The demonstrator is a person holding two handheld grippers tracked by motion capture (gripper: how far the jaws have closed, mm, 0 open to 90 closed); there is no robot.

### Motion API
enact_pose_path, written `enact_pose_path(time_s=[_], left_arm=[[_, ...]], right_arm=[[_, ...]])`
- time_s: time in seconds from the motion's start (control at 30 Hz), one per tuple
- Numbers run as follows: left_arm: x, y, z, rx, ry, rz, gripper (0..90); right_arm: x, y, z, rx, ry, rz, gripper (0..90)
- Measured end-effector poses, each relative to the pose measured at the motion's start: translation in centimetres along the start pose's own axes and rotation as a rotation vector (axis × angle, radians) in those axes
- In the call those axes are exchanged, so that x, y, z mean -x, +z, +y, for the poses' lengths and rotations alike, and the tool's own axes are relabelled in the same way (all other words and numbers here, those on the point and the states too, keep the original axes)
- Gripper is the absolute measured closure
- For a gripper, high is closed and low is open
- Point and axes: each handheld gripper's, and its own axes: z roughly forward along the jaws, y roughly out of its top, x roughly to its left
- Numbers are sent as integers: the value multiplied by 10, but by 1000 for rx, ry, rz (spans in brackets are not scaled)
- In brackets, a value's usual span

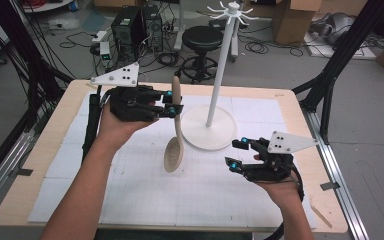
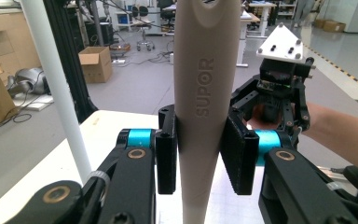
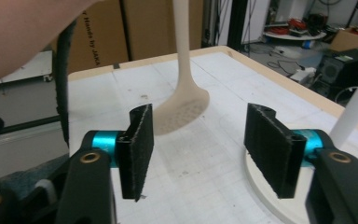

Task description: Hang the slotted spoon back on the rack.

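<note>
A beige slotted spoon [image 1: 174, 152] marked SUPOR hangs upright above the white mat, bowl end down and just over the surface. My left gripper [image 1: 171, 104] is shut on its handle [image 2: 205, 93], one pad pressing each side. A white hanging stand [image 1: 220, 70] with hooks at the top rises from a round base [image 1: 209, 127] right beside the spoon. My right gripper [image 1: 234, 154] hovers low at the front right of the base, open with nothing between its pads. In the right gripper view the spoon's bowl [image 3: 182, 112] lies beyond the open right gripper [image 3: 205, 144].
The wooden table [image 1: 40, 150] carries a white gridded mat [image 1: 180, 195]. A thin wooden stick [image 1: 322, 212] lies at the front right corner. Black frame legs [image 1: 330, 85] stand at both sides. A stool [image 1: 202, 37], computers and boxes sit on the floor behind.
</note>
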Motion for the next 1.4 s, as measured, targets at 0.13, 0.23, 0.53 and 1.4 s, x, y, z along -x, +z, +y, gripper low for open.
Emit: enact_pose_path(time_s=[0.13, 0.23, 0.53, 1.4], left_arm=[[-3, -1, 0, -1, -5, 7, 690], [-5, -1, 0, 18, -17, 16, 690], [-20, 5, 15, 10, -14, 37, 690], [-76, 39, 68, -102, 8, 128, 690]], right_arm=[[0, -1, -4, 2, 7, -17, 396], [0, -3, -5, 9, 16, -43, 358], [3, -3, -7, 0, 20, -51, 325], [5, -5, -13, -4, 35, -43, 303]])
